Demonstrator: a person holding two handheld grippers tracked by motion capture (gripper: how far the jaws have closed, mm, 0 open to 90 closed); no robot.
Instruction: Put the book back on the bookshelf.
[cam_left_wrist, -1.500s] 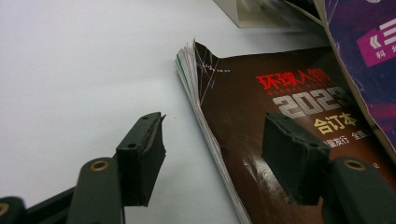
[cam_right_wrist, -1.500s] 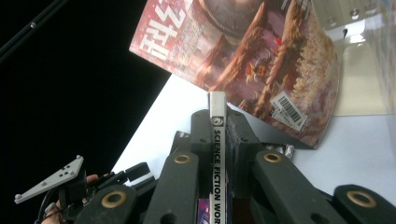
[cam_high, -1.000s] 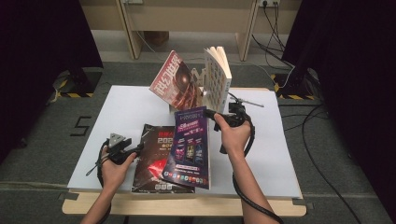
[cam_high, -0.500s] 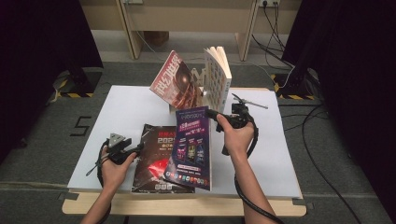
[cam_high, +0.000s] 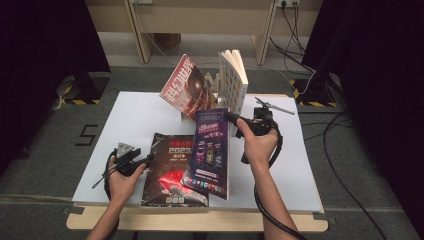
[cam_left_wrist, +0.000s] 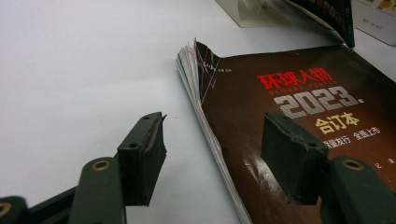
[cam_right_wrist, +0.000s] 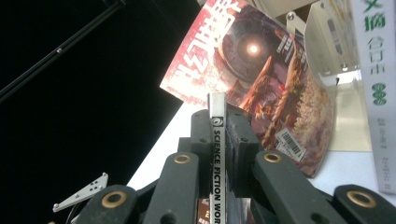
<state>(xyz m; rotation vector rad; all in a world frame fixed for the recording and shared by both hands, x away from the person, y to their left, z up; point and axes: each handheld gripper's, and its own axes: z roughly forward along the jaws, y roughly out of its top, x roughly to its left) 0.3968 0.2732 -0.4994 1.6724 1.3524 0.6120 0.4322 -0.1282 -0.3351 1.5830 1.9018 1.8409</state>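
While clamped: purple magazine (cam_high: 210, 150), right claw (cam_high: 234, 119).

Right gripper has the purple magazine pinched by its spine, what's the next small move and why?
Probably carry the purple magazine up toward the rack behind it. The right gripper is clamped on its spine, its lower edge seems to overlap the dark magazine, and two books already stand there.

I see a red science-fiction magazine (cam_high: 185, 86) leaning tilted against a pale wooden rack (cam_high: 216, 89), upper centre of the high view. Right beside it stands a white book (cam_high: 234, 80), pages fanned. Upper left: dark curtain (cam_high: 45, 40). White table (cam_high: 135, 115) beneath.
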